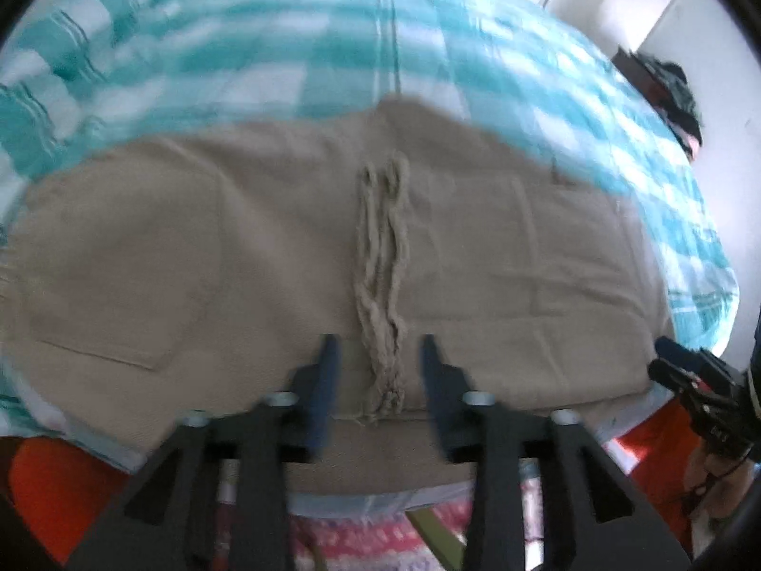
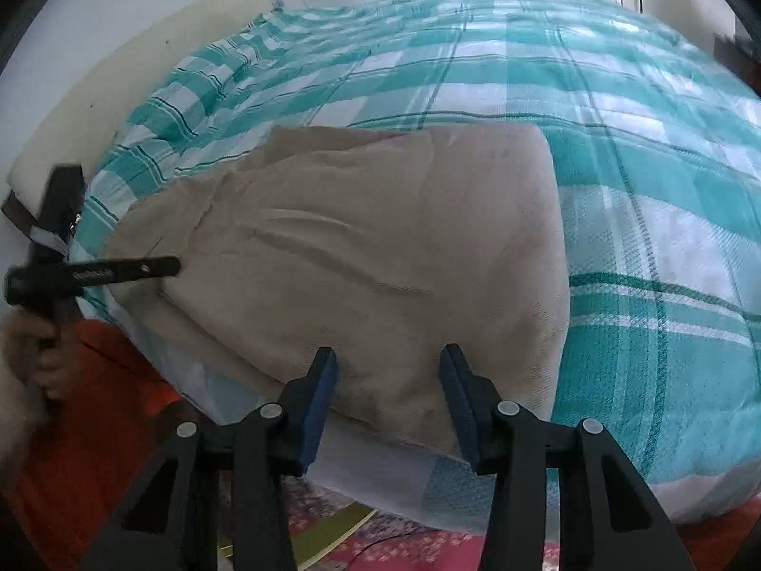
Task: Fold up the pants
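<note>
Pants [image 2: 371,257] just above both half-wide, empty grippers: left gripper [image 1: 378,347] at middle, right gripper [image 2: 387,357] low.

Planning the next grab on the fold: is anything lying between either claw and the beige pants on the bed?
Nothing visible. The left claw and right claw both hover open right over the pants.
</note>
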